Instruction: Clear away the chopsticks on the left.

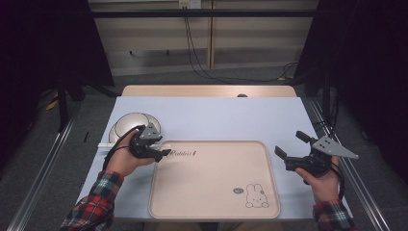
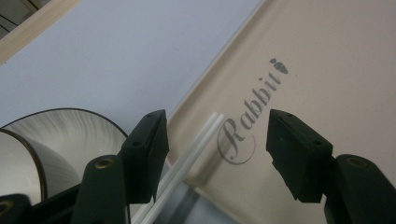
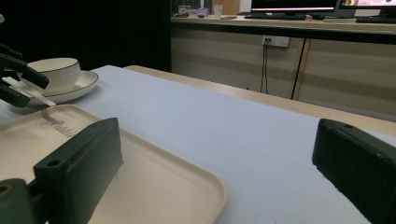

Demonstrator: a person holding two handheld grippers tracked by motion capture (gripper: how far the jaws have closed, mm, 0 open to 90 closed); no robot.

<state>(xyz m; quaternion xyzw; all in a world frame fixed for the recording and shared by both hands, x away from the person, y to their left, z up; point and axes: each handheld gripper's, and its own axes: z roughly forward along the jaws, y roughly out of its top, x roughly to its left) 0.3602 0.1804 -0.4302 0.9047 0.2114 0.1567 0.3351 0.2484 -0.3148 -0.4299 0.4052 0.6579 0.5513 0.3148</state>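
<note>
A pair of white chopsticks [image 2: 194,151] lies slanted across the near-left corner of the beige rabbit tray [image 2: 327,56]. It sits between the jaws of my left gripper [image 2: 217,126], close against the left jaw and well apart from the right one. The pads do not clamp it. In the high view the left gripper [image 1: 161,146] hovers at the tray's [image 1: 214,192] top-left corner, beside a white cup on a saucer [image 1: 126,126]. My right gripper [image 1: 287,143] is held off the tray's right edge, jaws wide with nothing between them [image 3: 217,135].
The cup [image 3: 53,70] and saucer [image 3: 81,84] stand on the pale blue mat [image 1: 216,118] behind the left gripper. Printed on the tray are the word "Rabbit" [image 2: 254,112] and a rabbit drawing [image 1: 256,196]. The table ends in a wooden edge [image 1: 207,90] at the far side.
</note>
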